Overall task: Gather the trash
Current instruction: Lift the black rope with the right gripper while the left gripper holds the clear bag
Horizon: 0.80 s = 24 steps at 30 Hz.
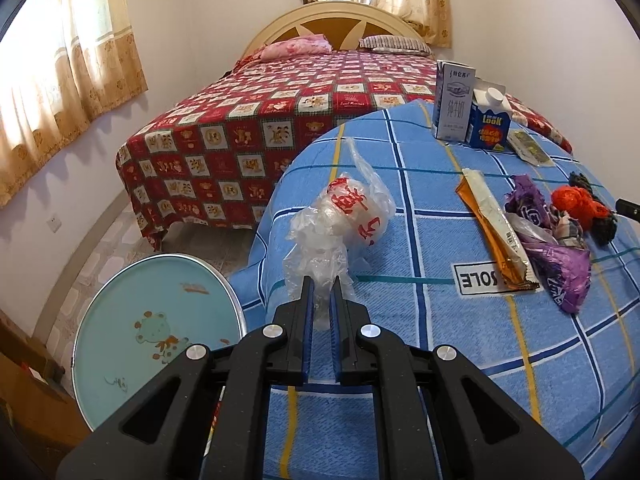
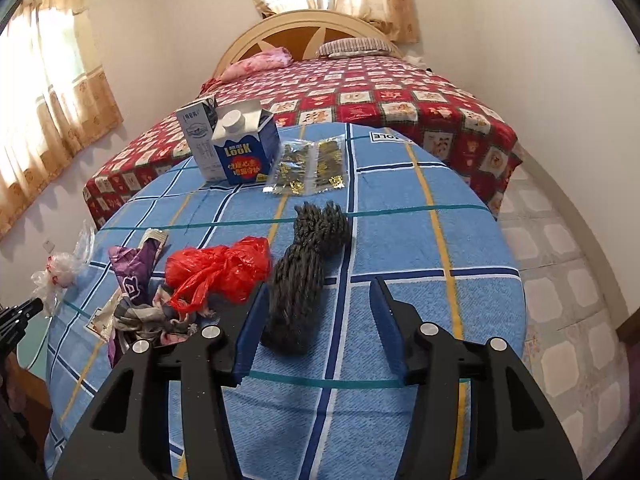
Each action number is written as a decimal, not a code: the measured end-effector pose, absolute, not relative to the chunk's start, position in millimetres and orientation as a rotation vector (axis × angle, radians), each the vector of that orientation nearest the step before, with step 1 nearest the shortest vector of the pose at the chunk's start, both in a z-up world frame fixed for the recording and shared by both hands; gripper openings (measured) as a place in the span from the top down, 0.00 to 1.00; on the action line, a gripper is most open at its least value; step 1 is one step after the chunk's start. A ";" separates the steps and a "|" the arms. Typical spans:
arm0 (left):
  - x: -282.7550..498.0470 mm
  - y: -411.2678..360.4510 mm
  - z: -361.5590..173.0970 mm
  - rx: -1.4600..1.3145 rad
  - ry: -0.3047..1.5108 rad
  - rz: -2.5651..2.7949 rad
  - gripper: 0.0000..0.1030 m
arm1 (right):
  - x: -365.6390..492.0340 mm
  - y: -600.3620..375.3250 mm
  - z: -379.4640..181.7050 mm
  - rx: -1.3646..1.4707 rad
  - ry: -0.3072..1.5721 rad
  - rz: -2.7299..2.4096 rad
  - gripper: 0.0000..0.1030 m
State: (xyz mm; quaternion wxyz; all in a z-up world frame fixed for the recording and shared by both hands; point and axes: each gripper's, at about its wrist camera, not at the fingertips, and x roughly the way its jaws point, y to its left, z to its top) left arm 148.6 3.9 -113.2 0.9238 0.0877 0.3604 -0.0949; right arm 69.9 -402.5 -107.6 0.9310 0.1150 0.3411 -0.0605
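Observation:
My left gripper (image 1: 323, 280) is shut on the lower end of a crumpled clear plastic bag (image 1: 348, 216) with red print, which stands on the blue checked cloth (image 1: 420, 360). My right gripper (image 2: 319, 286) is open. A dark grey yarn bundle (image 2: 304, 276) lies on the cloth between its fingers, close to the left one, and neither pad presses on it. Left of the yarn lie a red plastic bag (image 2: 218, 266), a purple wrapper (image 2: 134, 276) and a crumpled checked rag (image 2: 160, 316). An orange foil wrapper (image 1: 492, 232) shows in the left wrist view.
Two cartons, one blue (image 2: 244, 152) and one grey-white (image 2: 198, 128), stand at the far side of the cloth beside green-gold sachets (image 2: 312, 164). A bed with a red patterned cover (image 1: 280, 120) lies beyond. A round pale-blue tabletop (image 1: 156, 320) sits low on the left.

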 end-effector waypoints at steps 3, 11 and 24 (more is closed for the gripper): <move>146.4 2.9 -112.7 0.180 0.738 -0.195 0.93 | 81.2 -399.4 -117.3 0.234 0.731 -0.111 0.49; 142.1 8.5 -110.4 0.177 0.735 -0.190 0.93 | 90.8 -390.5 -125.8 0.249 0.784 -0.038 0.87; 128.7 26.7 -88.9 0.161 0.684 -0.177 0.93 | 82.6 -366.0 -86.2 0.118 0.655 -0.109 0.95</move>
